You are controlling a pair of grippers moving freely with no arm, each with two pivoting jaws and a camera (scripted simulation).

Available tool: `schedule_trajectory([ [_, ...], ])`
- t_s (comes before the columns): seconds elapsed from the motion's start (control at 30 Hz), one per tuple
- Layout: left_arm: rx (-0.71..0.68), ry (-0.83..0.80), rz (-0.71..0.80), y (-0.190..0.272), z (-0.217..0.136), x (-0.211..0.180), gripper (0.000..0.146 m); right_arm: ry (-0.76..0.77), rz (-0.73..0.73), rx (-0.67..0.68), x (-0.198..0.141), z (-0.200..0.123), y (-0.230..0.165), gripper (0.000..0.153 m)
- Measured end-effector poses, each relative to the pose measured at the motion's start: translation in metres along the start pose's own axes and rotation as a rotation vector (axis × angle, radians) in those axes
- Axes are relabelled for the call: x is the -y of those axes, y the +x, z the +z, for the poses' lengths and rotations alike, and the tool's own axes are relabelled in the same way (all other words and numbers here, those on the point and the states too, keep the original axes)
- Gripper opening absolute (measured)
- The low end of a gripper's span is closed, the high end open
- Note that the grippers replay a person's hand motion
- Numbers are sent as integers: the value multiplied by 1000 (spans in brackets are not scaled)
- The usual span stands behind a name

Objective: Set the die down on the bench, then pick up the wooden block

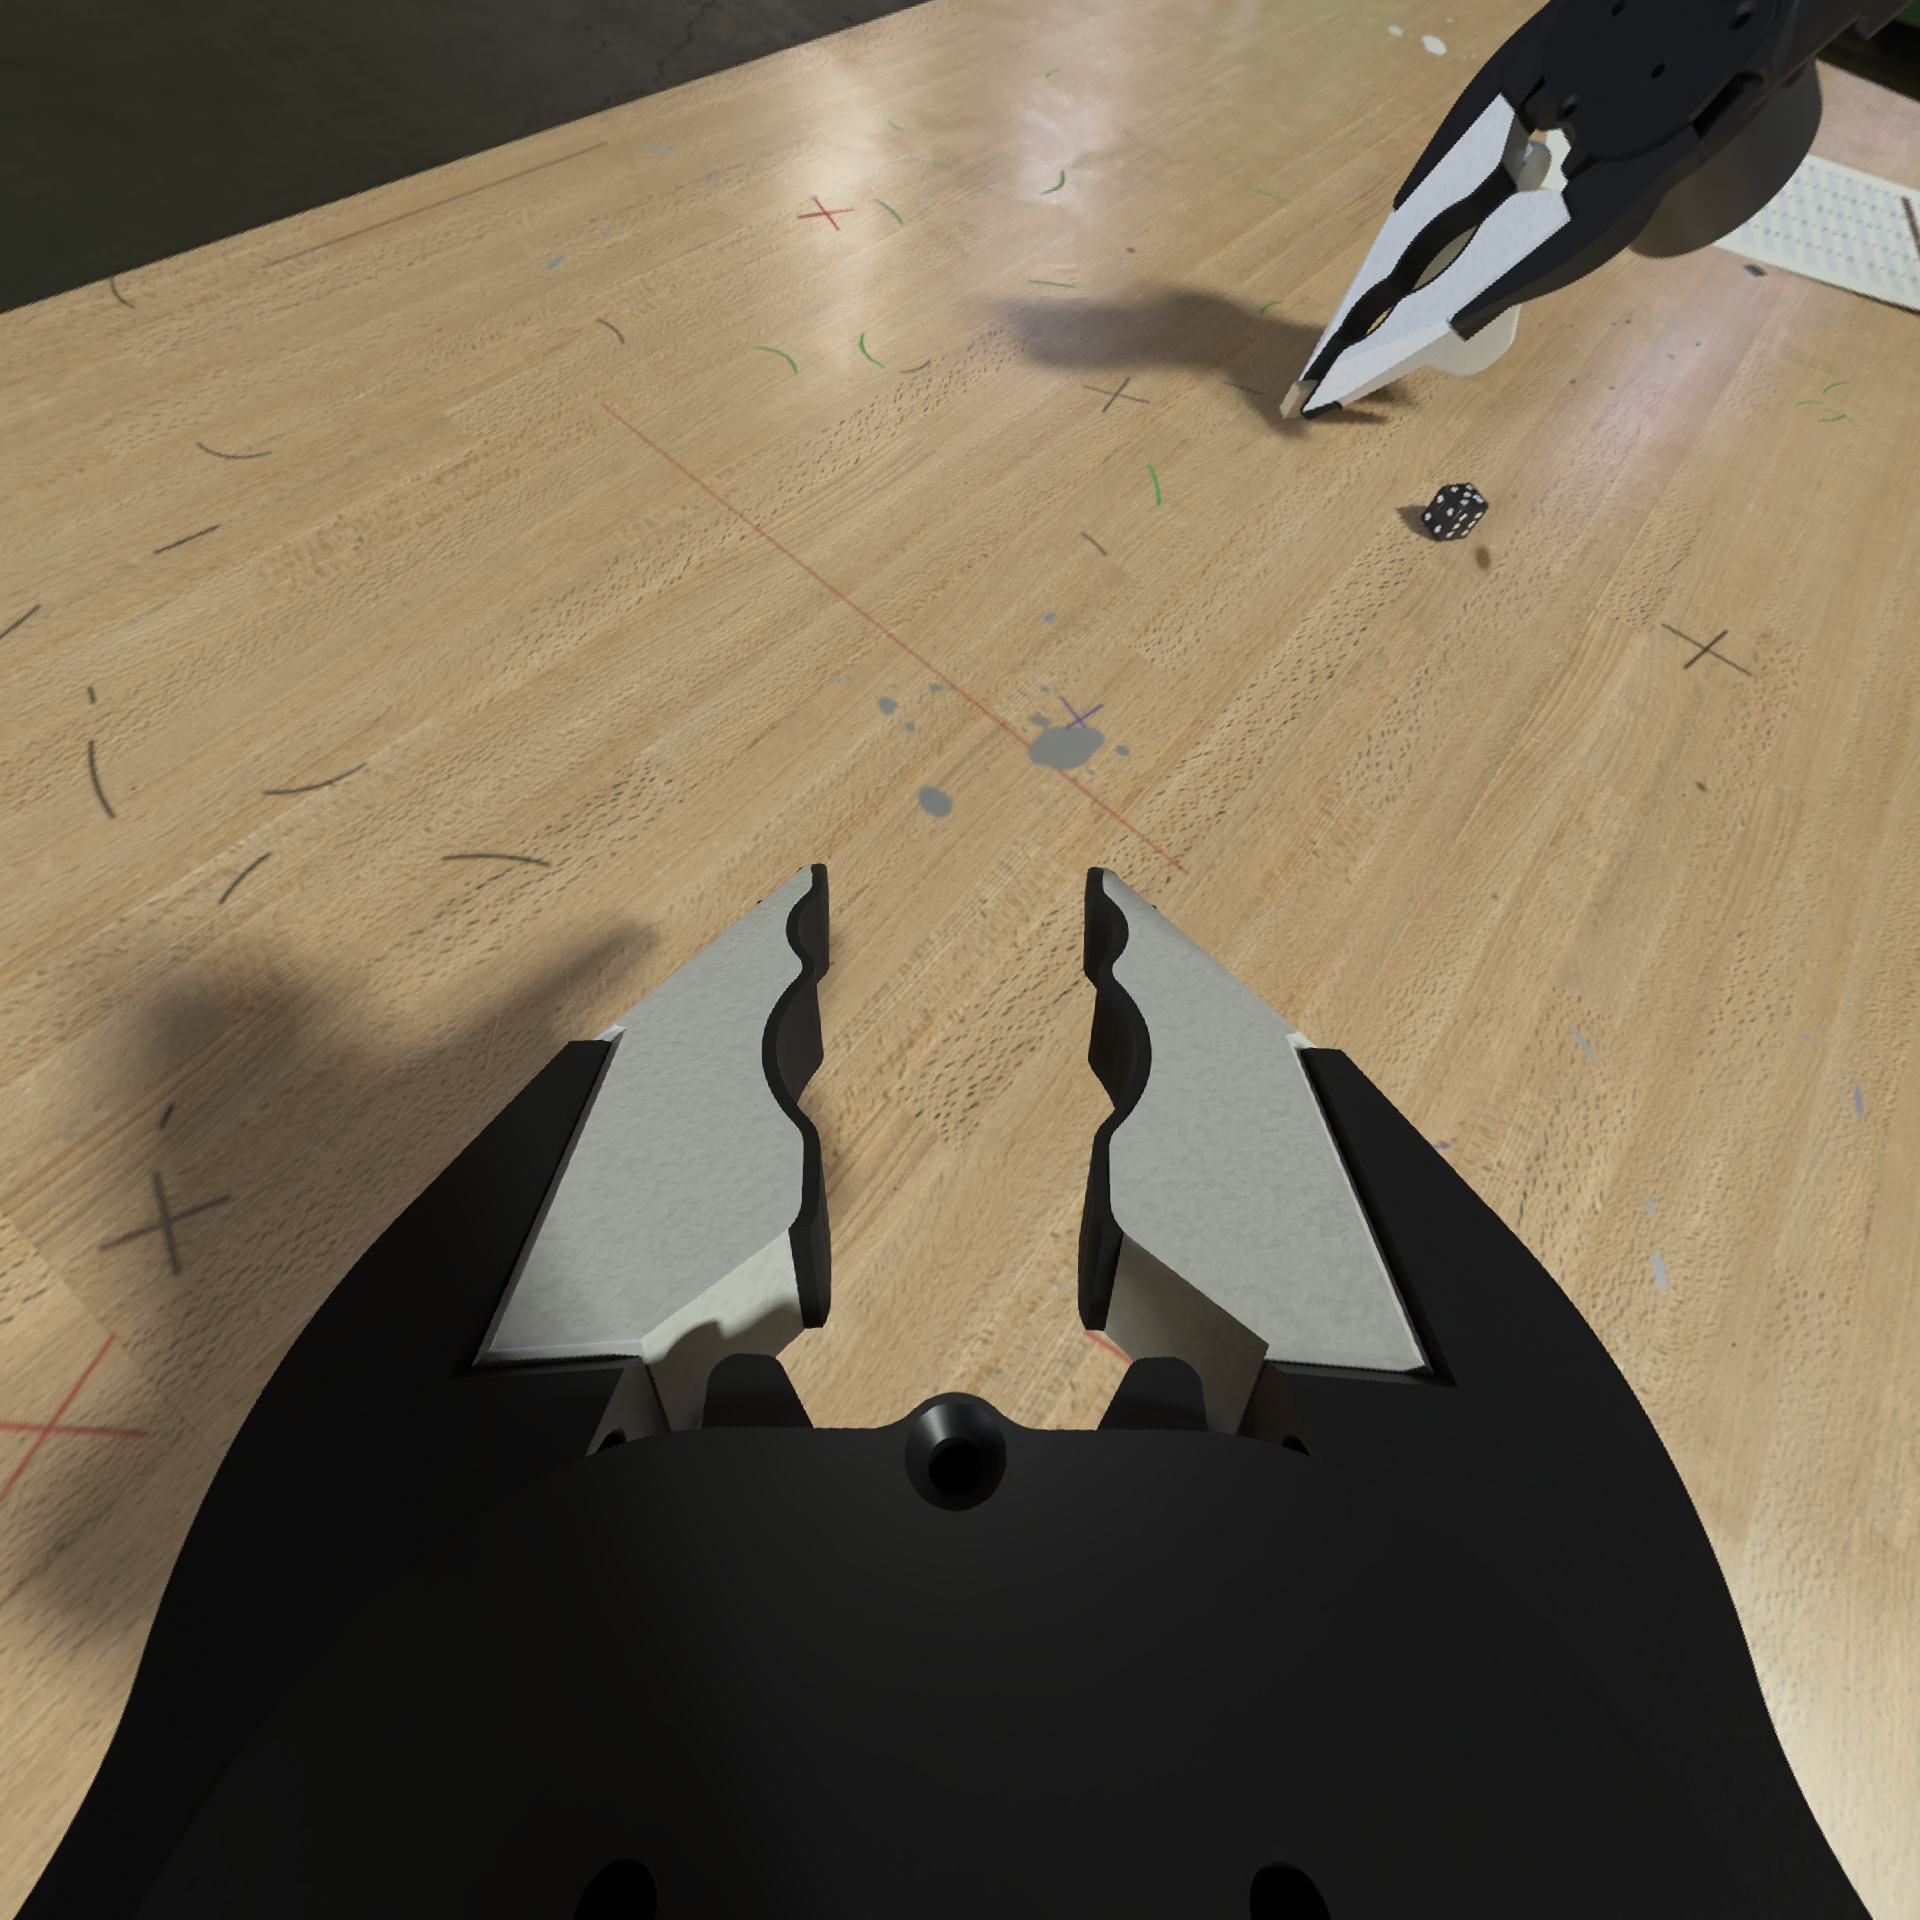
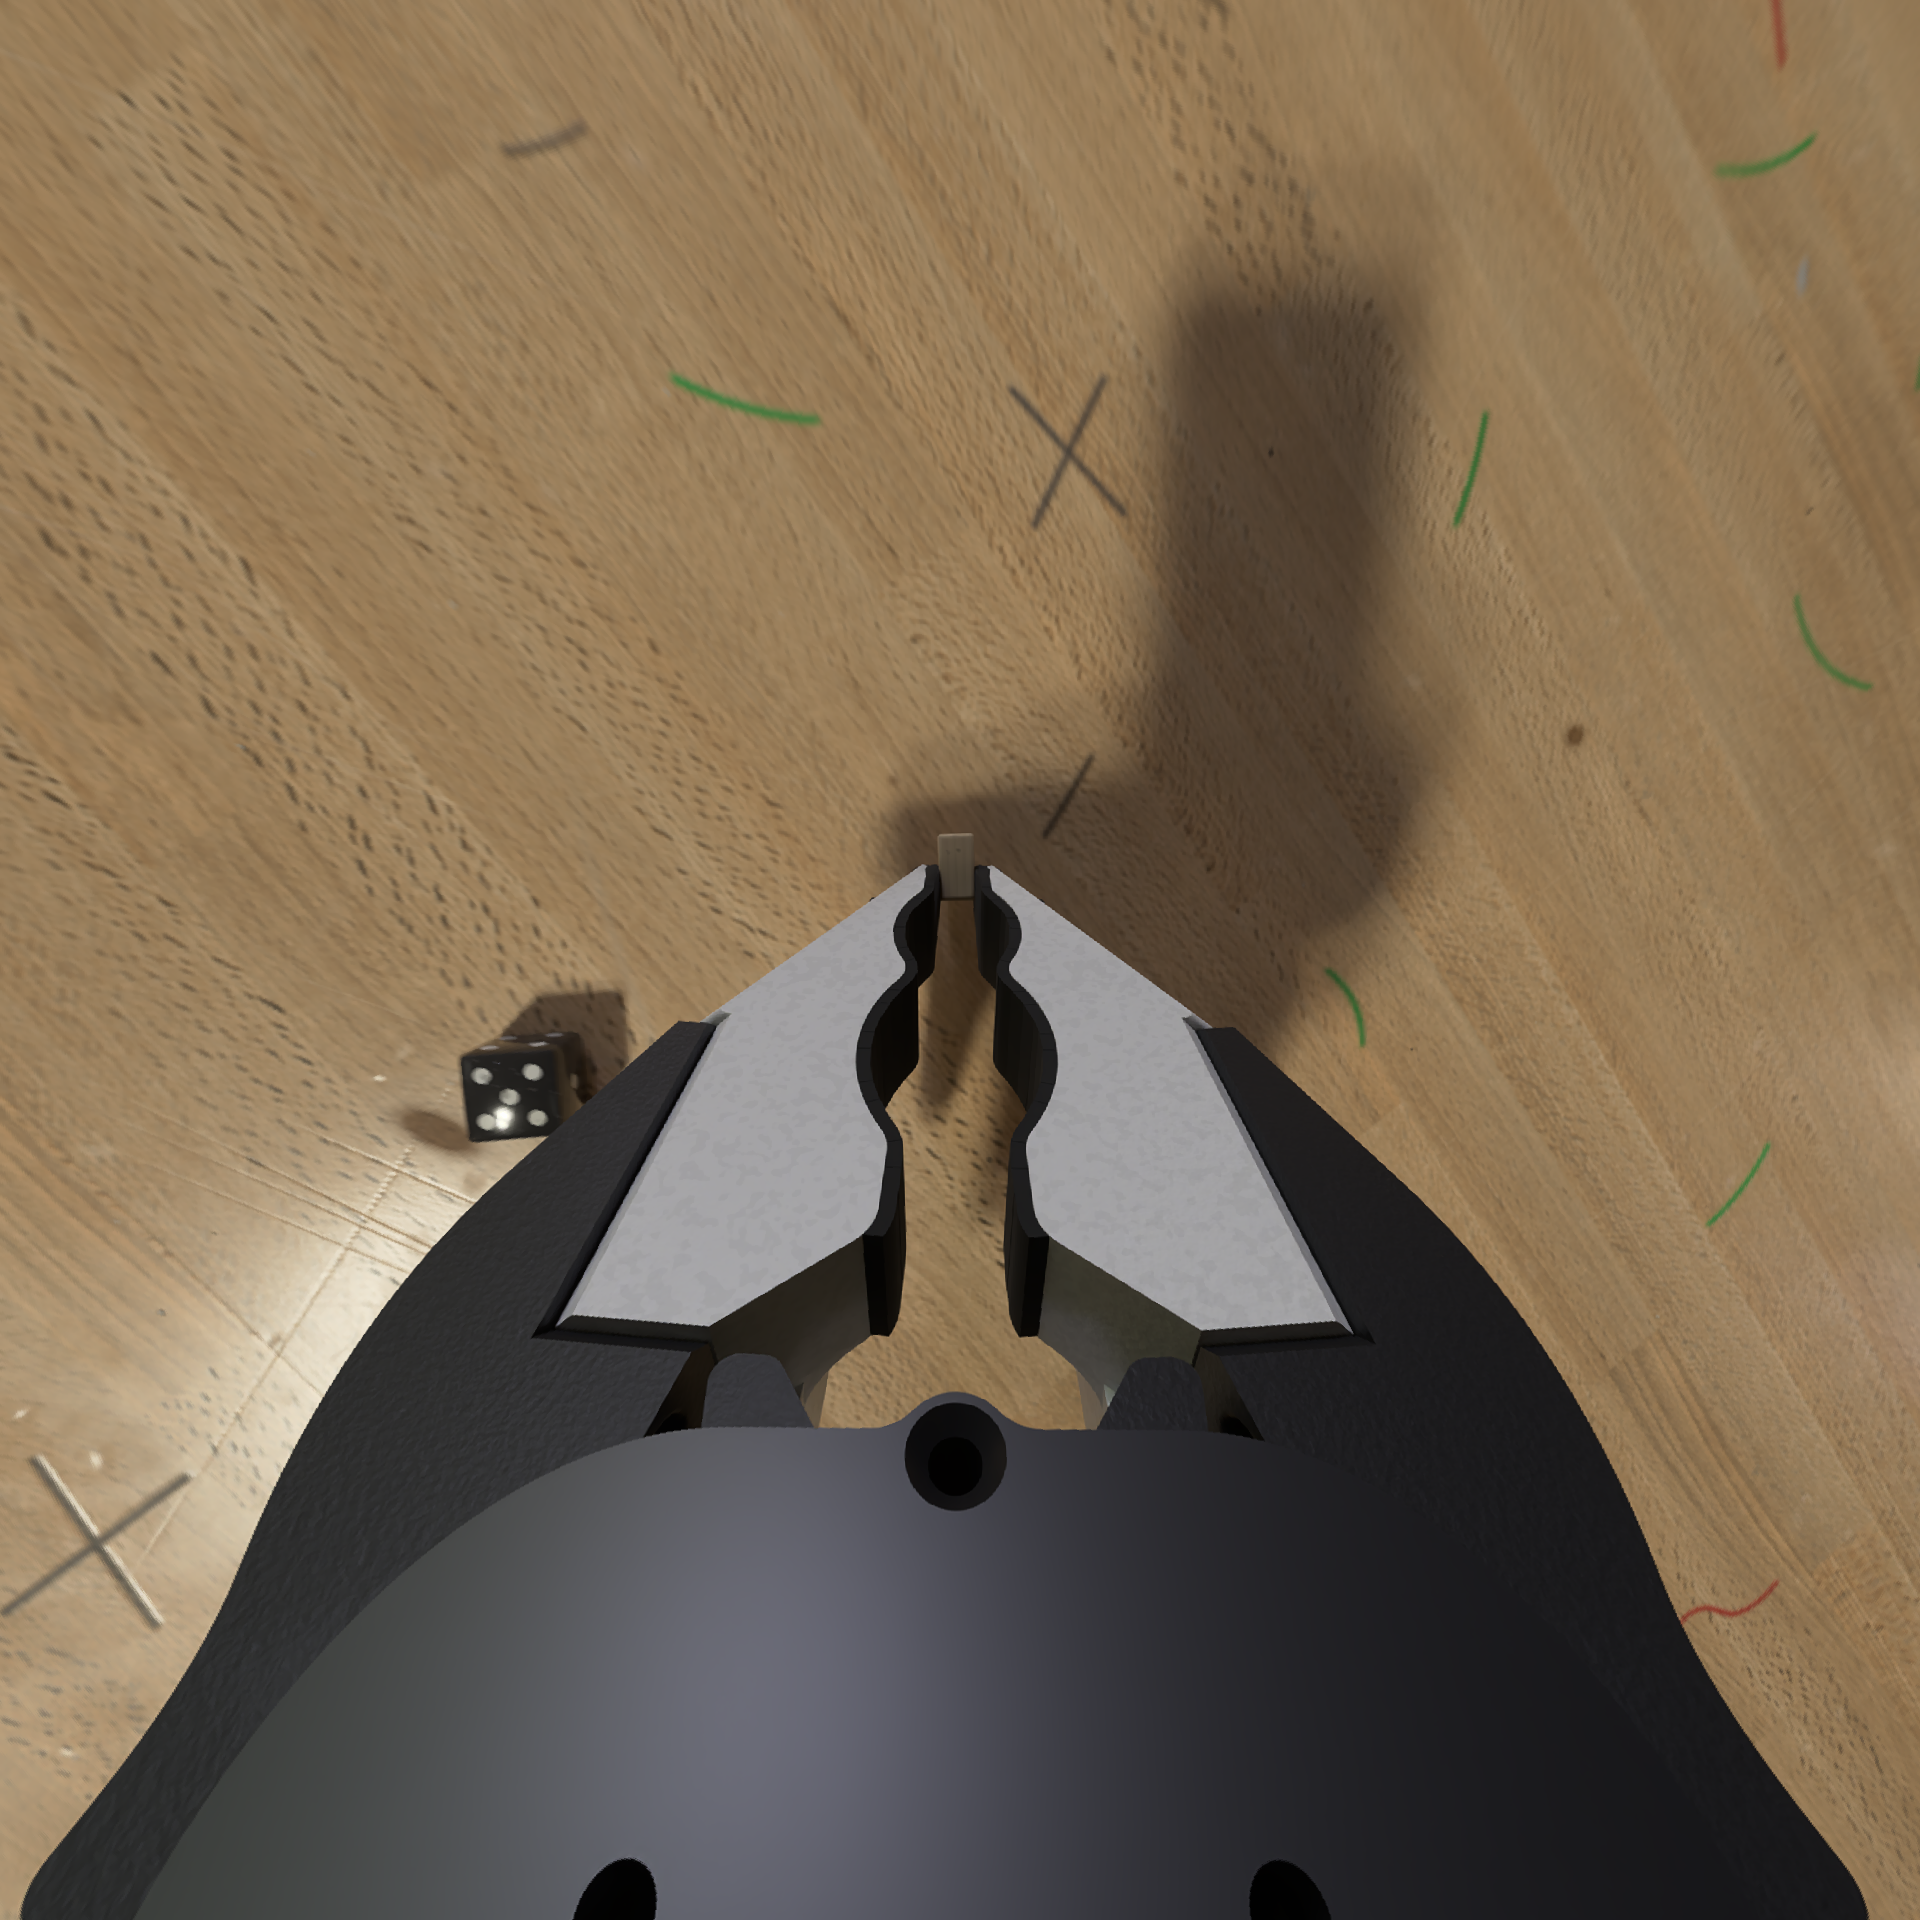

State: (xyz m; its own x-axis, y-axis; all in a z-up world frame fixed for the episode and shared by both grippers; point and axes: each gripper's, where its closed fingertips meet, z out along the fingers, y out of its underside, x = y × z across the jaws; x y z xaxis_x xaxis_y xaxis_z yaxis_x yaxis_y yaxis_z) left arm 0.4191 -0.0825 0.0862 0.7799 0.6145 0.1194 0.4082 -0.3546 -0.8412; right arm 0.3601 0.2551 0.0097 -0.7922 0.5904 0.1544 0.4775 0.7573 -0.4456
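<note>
A small pale wooden block (image 2: 954,852) stands on the wooden bench (image 2: 416,520) between the fingertips of my right gripper (image 2: 956,879), which is shut on it. In the left wrist view the right gripper (image 1: 1305,403) points down with its tips at the bench surface. A black die with white pips (image 2: 514,1086) lies free on the bench just left of the right gripper, and it also shows in the left wrist view (image 1: 1455,511). My left gripper (image 1: 956,883) is open and empty above the bench (image 1: 520,623), well short of the die.
A white perforated board (image 1: 1849,229) lies at the far right behind the right gripper. The bench's far edge runs across the top left, with dark floor (image 1: 208,104) beyond. Pen marks, crosses and grey paint spots (image 1: 1065,746) cover the bench top.
</note>
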Motion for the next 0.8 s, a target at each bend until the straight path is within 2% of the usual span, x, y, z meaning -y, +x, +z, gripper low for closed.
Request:
schedule_trajectory([
  [0.17, -49, 28, -8, 14, 6, 16, 47, 192, 12, -2, 40, -27, -25, 6],
  [0.33, -193, 77, -89, 48, 14, 42, 37, 430, -104, -49, 111, -63, -98, 6],
  [0.43, -266, 96, -155, 67, 12, 49, 36, 516, -225, -112, 142, -66, -154, 6],
  [0.5, -292, 93, -189, 75, 9, 47, 36, 574, -264, -102, 156, -65, -187, 6],
  [0.63, -315, 53, -252, 80, 2, 34, 36, 628, -282, -82, 171, -60, -222, 6],
  [0.67, -330, 58, -276, 81, -1, 33, 34, 644, -282, -75, 173, -59, -227, 6],
  [0.73, -362, 83, -335, 81, -7, 32, 12, 669, -295, -81, 177, -61, -235, 6],
  [0.8, -394, 89, -388, 81, -12, 31, 1, 668, -315, -104, 178, -62, -240, 6],
])
